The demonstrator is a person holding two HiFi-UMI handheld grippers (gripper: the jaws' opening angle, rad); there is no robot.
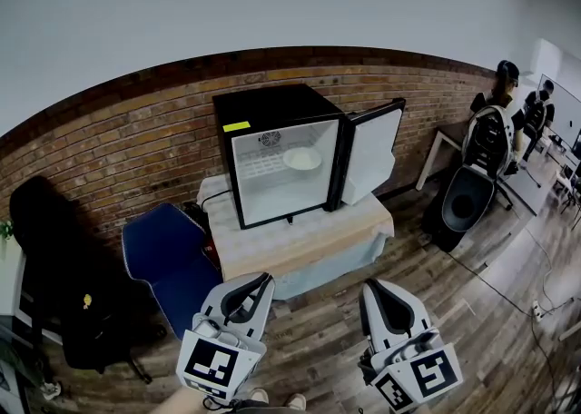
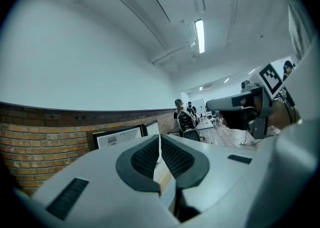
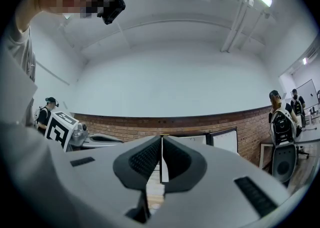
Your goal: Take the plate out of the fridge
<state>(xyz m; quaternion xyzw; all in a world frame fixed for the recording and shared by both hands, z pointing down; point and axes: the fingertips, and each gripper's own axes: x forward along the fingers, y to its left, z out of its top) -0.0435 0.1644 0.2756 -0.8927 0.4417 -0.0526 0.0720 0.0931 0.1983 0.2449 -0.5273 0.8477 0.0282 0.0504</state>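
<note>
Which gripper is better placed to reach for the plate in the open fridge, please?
Left, narrowly. The left gripper lines up with the fridge opening, while the right gripper sits below the open door. Both are shut, empty and far from the plate inside.

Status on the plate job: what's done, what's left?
Done: the fridge door stands open. In hand: nothing. The left gripper and right gripper are both shut and empty, short of the table. Left: the plate sits on the fridge shelf. It has to be reached, gripped and brought out.
</note>
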